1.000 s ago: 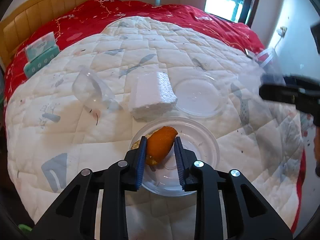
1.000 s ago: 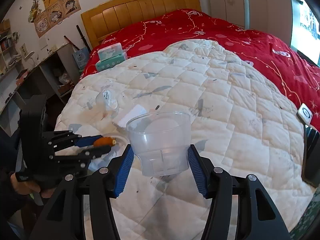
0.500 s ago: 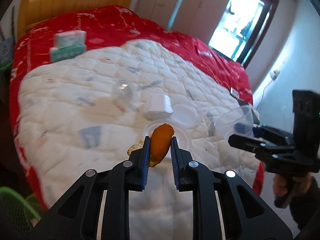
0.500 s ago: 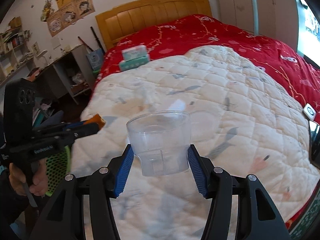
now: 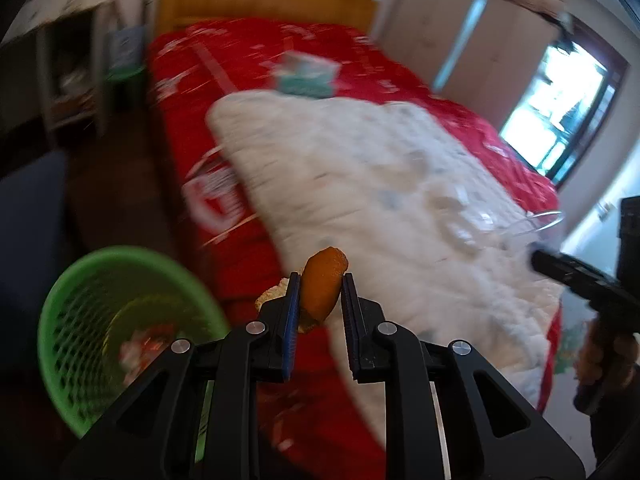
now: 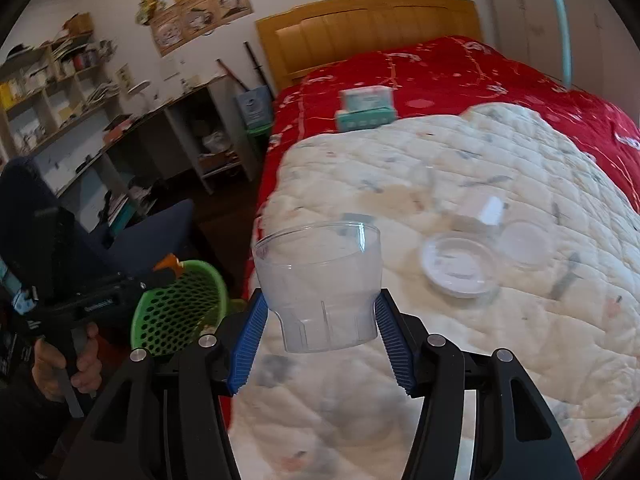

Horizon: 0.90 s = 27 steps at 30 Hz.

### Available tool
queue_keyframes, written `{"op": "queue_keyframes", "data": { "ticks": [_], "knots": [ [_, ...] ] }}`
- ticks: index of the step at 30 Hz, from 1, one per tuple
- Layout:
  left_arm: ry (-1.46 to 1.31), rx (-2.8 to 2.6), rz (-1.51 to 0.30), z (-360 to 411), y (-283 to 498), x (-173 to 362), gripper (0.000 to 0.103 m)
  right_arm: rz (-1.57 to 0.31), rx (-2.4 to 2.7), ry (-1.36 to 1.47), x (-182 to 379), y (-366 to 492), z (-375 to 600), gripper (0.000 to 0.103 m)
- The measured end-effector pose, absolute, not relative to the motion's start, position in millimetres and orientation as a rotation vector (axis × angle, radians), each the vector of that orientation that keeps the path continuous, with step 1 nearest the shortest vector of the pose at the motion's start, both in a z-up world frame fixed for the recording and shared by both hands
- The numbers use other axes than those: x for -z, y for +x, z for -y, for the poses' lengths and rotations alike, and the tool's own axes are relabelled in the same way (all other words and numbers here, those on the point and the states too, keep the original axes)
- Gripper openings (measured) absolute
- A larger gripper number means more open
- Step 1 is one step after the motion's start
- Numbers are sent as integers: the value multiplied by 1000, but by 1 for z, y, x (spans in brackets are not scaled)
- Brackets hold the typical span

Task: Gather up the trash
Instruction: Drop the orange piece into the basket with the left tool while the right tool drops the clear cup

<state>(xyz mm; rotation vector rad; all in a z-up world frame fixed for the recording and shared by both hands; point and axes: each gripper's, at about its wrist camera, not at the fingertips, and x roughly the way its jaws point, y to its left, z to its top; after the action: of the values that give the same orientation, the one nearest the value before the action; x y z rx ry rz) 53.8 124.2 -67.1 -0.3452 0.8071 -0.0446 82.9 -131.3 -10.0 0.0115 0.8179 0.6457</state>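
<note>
- Two hand-held grippers are in view, each pinching one piece of trash.
- The left gripper [image 5: 319, 300] has its jaws drawn close together on a strip of orange peel [image 5: 323, 286]; the peel stands upright between the blue pads and pokes out above the fingertips, with a paler scrap showing just behind the left finger.
- In the left wrist view the peel hangs beside the edge of the bed [image 5: 224, 72], over the red cover, with a green mesh basket [image 5: 80, 320] down to the lower left on the dark floor; the basket already holds some scraps, too blurred to name.
- The right gripper [image 6: 320, 320] holds its jaws wider, pressed against the lower sides of a clear plastic cup [image 6: 318, 280]; the cup sits upright, mouth upward, its rim well above the pads.
- From the right wrist view the cup is above the near left edge of the white quilt [image 6: 460, 168], and the green basket lies beyond the quilt's edge to the left, near the tip of the left gripper.
- A hand [image 6: 64, 364] grips the left gripper's handle at the left edge of that view.
- On the quilt, two clear round lids or dishes [image 6: 458, 266] lie side by side with a white block [image 6: 486, 210] just behind them; tissue packs [image 6: 366, 108] rest on the red cover farther back.
</note>
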Motion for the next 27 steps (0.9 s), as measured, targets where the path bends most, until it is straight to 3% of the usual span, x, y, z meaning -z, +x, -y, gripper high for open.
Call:
{"op": "queue_keyframes", "data": {
  "ticks": [8,12,27],
  "knots": [
    [-452,-107,-874,-188,14,98,25,-818,-735,-21,4,62,76,54],
    [-501,-159,-866,-208,-1,104,48,-825,-772,-33,5,58,56,54],
    [-575,-281,-787,-252,-61,91,54,-871,-914,-90,19,35,-25,54]
  ]
}}
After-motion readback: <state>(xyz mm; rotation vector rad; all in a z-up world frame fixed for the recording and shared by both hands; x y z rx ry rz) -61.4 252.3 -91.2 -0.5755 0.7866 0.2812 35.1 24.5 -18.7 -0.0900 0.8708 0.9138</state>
